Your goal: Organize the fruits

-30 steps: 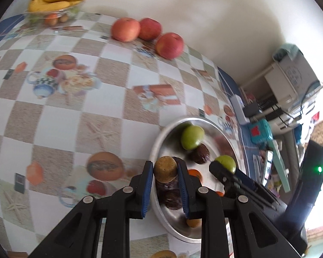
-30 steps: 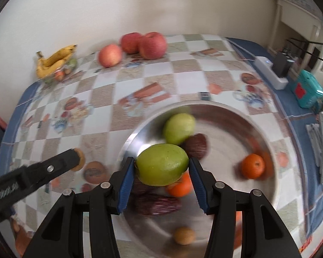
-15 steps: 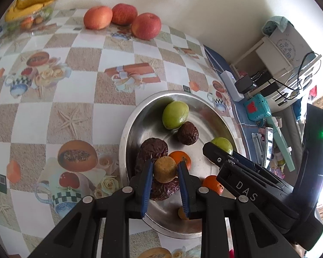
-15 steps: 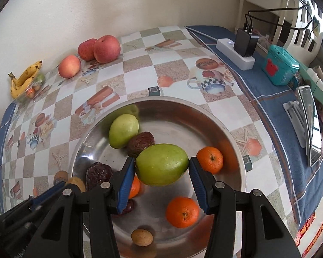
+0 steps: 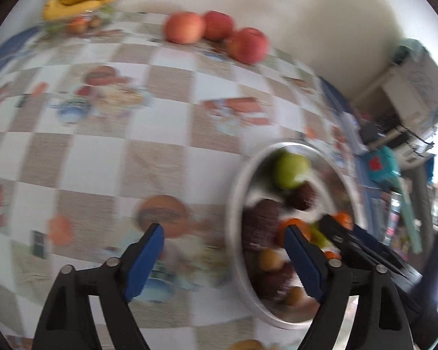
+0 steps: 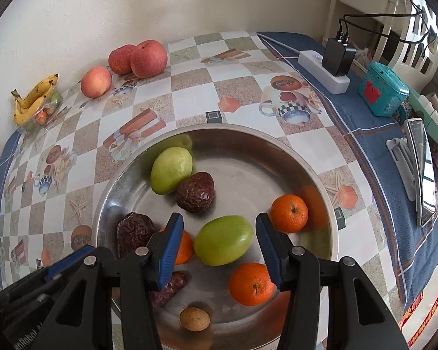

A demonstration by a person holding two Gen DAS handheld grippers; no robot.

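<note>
Both grippers are hanging over a checkered tablecloth (image 6: pixel 189 93) where a steel bowl (image 6: pixel 321 180) is sitting near the front edge. The right gripper (image 6: pixel 219 240) is standing with its jaws spread wide, gripping nothing; a green fruit (image 6: pixel 223 240) is lying in the bowl between the blue pads, apart from both. Around it in the bowl are lying a second green fruit (image 6: pixel 172 170) toward the far rim, two dark wrinkled fruits (image 6: pixel 195 192), three oranges (image 6: pixel 289 213) and a small tan fruit (image 6: pixel 195 318) at the near rim. The left gripper (image 5: pixel 223 248) is also gaping open and holding nothing, straddling the bowl's left rim in a motion-blurred view. Three red apples (image 6: pixel 147 58) are sitting along the table's far edge by the wall, and a banana bunch (image 6: pixel 33 99) is resting at the far left corner. A white power strip (image 6: pixel 324 71) is lying on the blue cloth at the right edge.
</note>
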